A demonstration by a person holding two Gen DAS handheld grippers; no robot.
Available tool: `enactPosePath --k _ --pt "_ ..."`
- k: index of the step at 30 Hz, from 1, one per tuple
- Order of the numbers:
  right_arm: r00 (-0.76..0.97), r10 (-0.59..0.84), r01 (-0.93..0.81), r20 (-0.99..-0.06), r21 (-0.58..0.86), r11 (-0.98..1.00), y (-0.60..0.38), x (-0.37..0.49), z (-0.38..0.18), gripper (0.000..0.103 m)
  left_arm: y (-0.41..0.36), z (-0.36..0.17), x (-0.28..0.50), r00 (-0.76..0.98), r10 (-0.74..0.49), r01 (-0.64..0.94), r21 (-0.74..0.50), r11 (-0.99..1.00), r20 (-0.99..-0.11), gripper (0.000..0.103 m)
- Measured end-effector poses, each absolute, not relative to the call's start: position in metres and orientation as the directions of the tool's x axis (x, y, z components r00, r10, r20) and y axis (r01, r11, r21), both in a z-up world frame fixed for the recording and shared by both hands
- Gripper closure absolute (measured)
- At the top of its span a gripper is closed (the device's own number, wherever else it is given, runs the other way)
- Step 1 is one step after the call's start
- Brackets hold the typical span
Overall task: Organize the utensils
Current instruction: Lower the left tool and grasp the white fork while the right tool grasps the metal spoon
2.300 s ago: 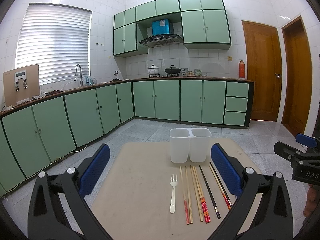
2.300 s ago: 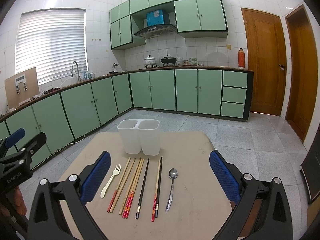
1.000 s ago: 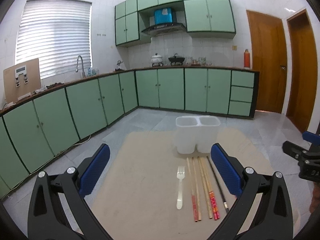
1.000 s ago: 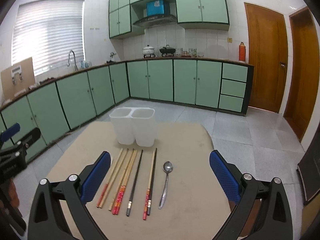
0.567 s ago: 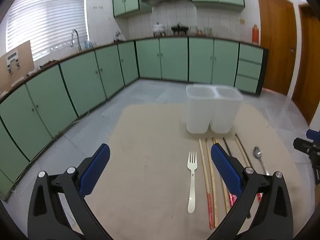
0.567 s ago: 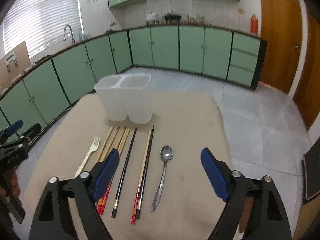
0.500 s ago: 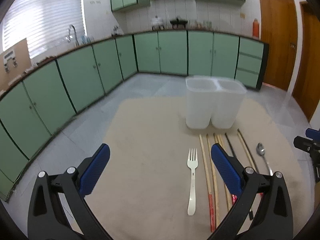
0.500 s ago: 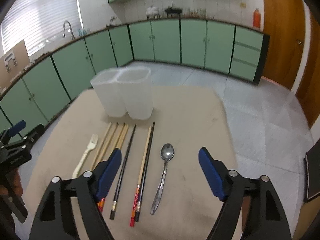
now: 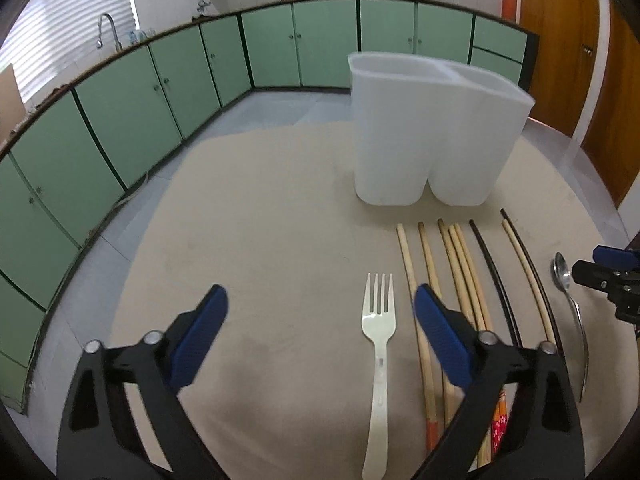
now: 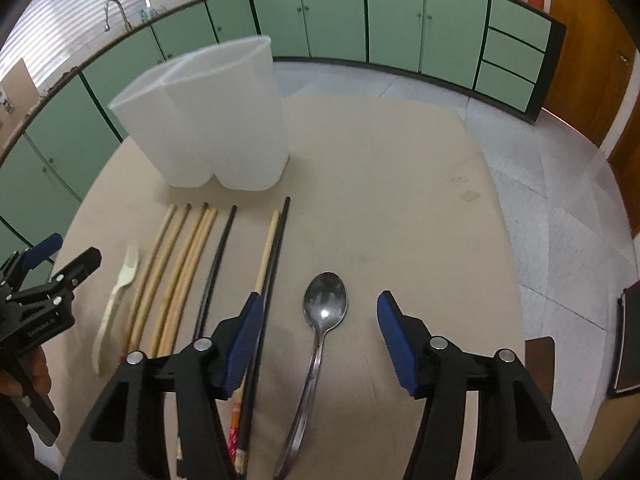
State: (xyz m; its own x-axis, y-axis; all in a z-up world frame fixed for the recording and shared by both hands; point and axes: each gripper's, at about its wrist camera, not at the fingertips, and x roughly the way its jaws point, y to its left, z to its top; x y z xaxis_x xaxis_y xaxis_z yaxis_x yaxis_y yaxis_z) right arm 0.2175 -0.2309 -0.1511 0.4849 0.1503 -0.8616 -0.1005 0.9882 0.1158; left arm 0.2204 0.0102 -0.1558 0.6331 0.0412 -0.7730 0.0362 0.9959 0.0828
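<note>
A white two-compartment holder (image 9: 432, 136) stands empty at the back of the beige table; it also shows in the right wrist view (image 10: 208, 120). In front of it lie a cream plastic fork (image 9: 378, 356), several chopsticks (image 9: 460, 280) and a metal spoon (image 9: 572, 304). My left gripper (image 9: 320, 312) is open low over the table, the fork between its fingers nearer the right one. My right gripper (image 10: 320, 316) is open, straddling the spoon (image 10: 320, 332). The chopsticks (image 10: 188, 268) and fork (image 10: 116, 300) lie to its left.
The beige table (image 10: 400, 200) ends in a rounded edge with grey tiled floor beyond. Green cabinets (image 9: 280, 48) line the far walls. A wooden door (image 9: 560, 40) is at the right. A dark object (image 10: 628, 340) sits off the table's right side.
Both grippers have dropped and moved forward toward the table. The left one now frames the fork and the right one frames the spoon. The right gripper's fingers have narrowed somewhat.
</note>
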Motion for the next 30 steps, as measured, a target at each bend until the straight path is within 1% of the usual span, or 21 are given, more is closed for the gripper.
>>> enactPosePath --k 2,8,10,13,16,18,21,22,23,24,25,27,28,29,30 --pt "0.474 0.146 -0.098 -0.868 0.112 0.989 -0.231 0.221 -0.156 0.046 0.01 -0.161 0.226 0.615 0.029 0.041 0.068 0.997 -0.788 0.021" --pt "0.457 0.155 -0.094 -0.876 0.125 0.988 -0.234 0.228 -0.16 0.05 0.006 -0.171 0.234 0.599 0.016 0.053 0.06 0.997 -0.8 0.021" --pt "0.451 0.161 -0.092 -0.878 0.134 0.987 -0.234 0.231 -0.162 0.054 0.005 -0.174 0.237 0.591 0.015 0.057 0.06 0.997 -0.807 0.021" --pt "0.441 0.17 -0.089 -0.881 0.146 0.985 -0.234 0.235 -0.165 0.057 0.004 -0.179 0.243 0.58 0.014 0.062 0.062 0.996 -0.815 0.022" --pt "0.427 0.187 -0.082 -0.885 0.168 0.982 -0.232 0.237 -0.17 0.061 0.003 -0.186 0.252 0.56 0.002 0.067 0.048 0.997 -0.829 0.027" --pt "0.427 0.185 -0.081 -0.885 0.166 0.983 -0.233 0.239 -0.172 0.061 0.004 -0.19 0.256 0.544 -0.01 0.07 0.033 0.997 -0.839 0.033" --pt "0.429 0.184 -0.079 -0.884 0.166 0.983 -0.233 0.241 -0.172 0.062 0.005 -0.195 0.26 0.526 -0.036 0.07 0.002 0.998 -0.85 0.036" --pt "0.43 0.183 -0.077 -0.884 0.165 0.983 -0.233 0.242 -0.174 0.064 0.005 -0.195 0.26 0.527 -0.037 0.07 0.0 0.998 -0.849 0.037" --pt "0.43 0.181 -0.075 -0.884 0.165 0.983 -0.233 0.243 -0.174 0.066 0.006 -0.194 0.26 0.526 -0.041 0.073 -0.004 0.997 -0.849 0.04" --pt "0.43 0.177 -0.074 -0.885 0.161 0.984 -0.232 0.244 -0.174 0.072 0.005 -0.194 0.261 0.527 -0.048 0.076 -0.009 0.997 -0.849 0.046" --pt "0.431 0.171 -0.073 -0.886 0.155 0.985 -0.231 0.243 -0.174 0.075 0.007 -0.193 0.262 0.528 -0.052 0.078 -0.012 0.997 -0.848 0.05" --pt "0.433 0.174 -0.07 -0.885 0.159 0.985 -0.23 0.241 -0.174 0.075 0.007 -0.191 0.262 0.528 -0.068 0.089 -0.024 0.996 -0.846 0.066" --pt "0.433 0.175 -0.07 -0.884 0.161 0.984 -0.229 0.241 -0.174 0.075 0.009 -0.191 0.263 0.528 -0.074 0.095 -0.028 0.995 -0.846 0.07" --pt "0.435 0.176 -0.069 -0.883 0.162 0.984 -0.229 0.24 -0.173 0.075 0.009 -0.19 0.262 0.528 -0.078 0.097 -0.031 0.995 -0.846 0.078" --pt "0.438 0.176 -0.069 -0.881 0.162 0.984 -0.229 0.239 -0.173 0.075 0.006 -0.188 0.26 0.529 -0.087 0.098 -0.041 0.994 -0.844 0.083"
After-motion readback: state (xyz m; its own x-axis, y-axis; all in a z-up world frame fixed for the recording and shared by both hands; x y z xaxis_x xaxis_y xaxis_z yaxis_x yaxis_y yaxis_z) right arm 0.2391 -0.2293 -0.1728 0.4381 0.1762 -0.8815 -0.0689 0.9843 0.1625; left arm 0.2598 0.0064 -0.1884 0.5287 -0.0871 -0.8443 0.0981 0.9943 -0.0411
